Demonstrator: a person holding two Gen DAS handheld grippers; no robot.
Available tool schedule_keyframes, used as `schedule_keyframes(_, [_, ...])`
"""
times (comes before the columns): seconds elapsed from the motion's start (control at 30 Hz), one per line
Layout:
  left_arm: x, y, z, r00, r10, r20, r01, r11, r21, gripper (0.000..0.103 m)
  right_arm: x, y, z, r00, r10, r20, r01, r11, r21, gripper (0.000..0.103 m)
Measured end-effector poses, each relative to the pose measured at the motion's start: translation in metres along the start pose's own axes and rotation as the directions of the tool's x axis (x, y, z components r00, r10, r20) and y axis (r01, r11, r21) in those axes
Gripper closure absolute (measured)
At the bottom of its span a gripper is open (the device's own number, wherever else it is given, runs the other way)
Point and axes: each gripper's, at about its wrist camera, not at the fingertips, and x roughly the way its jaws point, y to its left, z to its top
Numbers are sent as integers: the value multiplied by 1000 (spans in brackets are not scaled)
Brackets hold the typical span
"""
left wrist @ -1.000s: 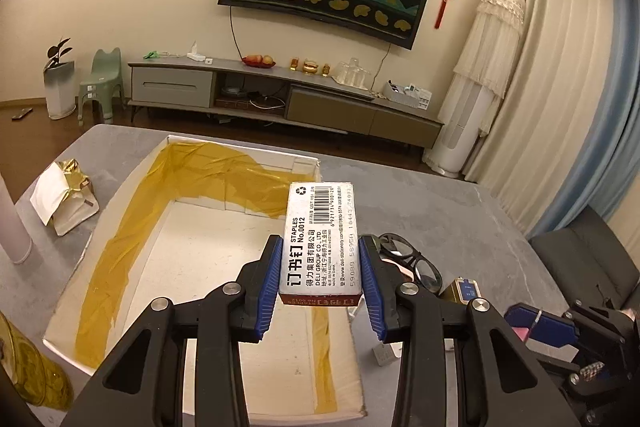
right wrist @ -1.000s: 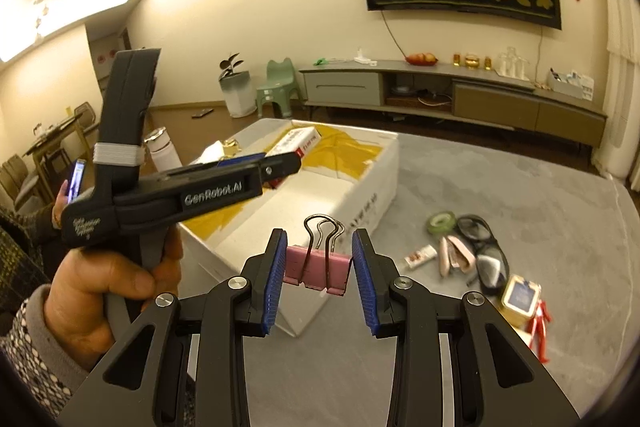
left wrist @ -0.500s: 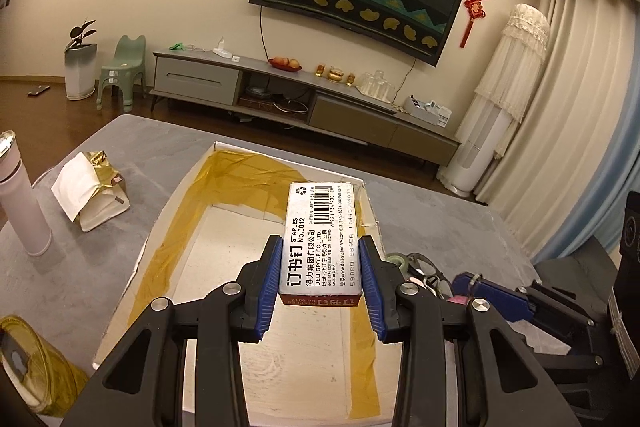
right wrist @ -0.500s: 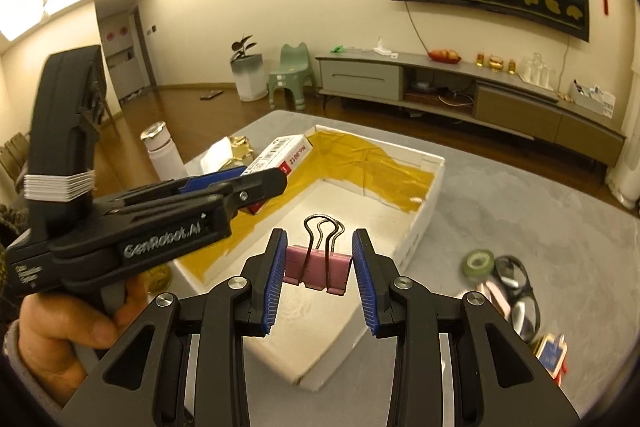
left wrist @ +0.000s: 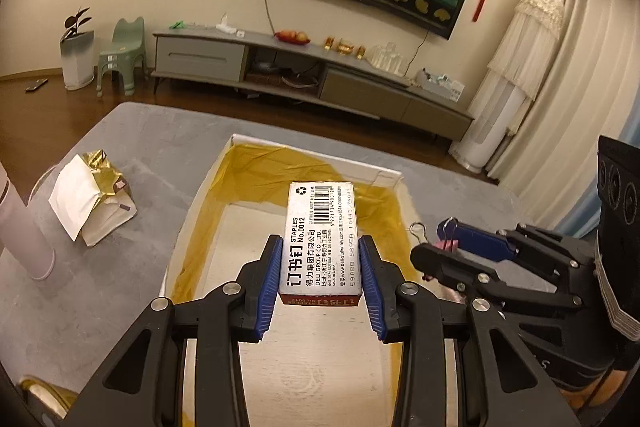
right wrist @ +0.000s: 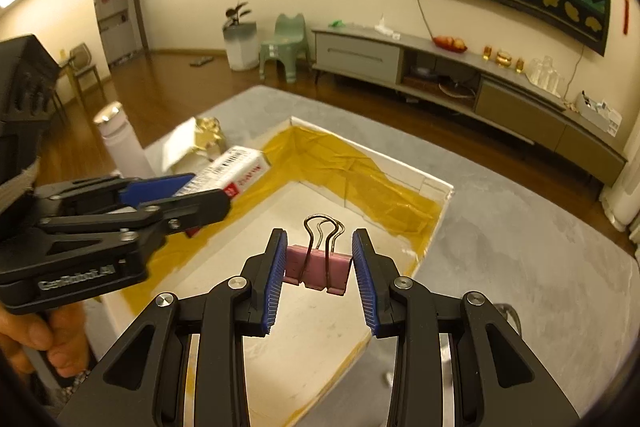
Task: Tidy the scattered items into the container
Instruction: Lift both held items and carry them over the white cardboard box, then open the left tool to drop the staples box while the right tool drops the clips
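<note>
While both loads hang over the open cardboard box [left wrist: 394, 175], nothing has been let go yet. Staples box [left wrist: 320, 241], label up, sits clamped between the blue pads of the left tongs [left wrist: 320, 269], above the box's white floor. Pink binder clip [right wrist: 316, 267], wire handles upright, is pinched by its ends in the right tongs [right wrist: 320, 277], nearer the box's right wall.

Change over the last second: both tongs have travelled from outside the box to above its interior. A second ago the binder clip hung short of the near wall, over grey counter [right wrist: 500, 239]; now the yellow-taped lining [right wrist: 360, 179] lies straight ahead of it. Grips unchanged throughout.

Reading: carry phase looks finished, and release is the step due. Drop is short; the staples box should land flat, while the clip may bounce or roll.

Left of the box: crumpled gold-and-white paper bag [left wrist: 92, 195], white flask [right wrist: 120, 139].
</note>
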Motion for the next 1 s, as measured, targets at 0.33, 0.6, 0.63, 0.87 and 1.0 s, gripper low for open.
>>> schedule_keyframes(0.33, [29,11,3,999,0,-46,-3,997,-80,64,56,-12,15,996,-29,-83,27,999,-20,66])
schedule_keyframes(0.6, [30,27,6,999,-39,-25,34,981,-192,44,46,-27,11,997,36,-67,-36,999,6,59])
schedule_keyframes(0.63, [27,29,6,999,-34,-21,29,981,-193,44,42,-28,9,997,43,-58,-43,999,15,59])
schedule_keyframes(0.87, [6,27,7,999,-25,20,28,986,-165,44,-10,-31,-16,987,153,51,-156,984,81,59])
schedule_keyframes(1.0, [0,17,5,1000,-11,28,14,993,-121,44,-38,-28,-38,973,206,105,-215,973,88,59])
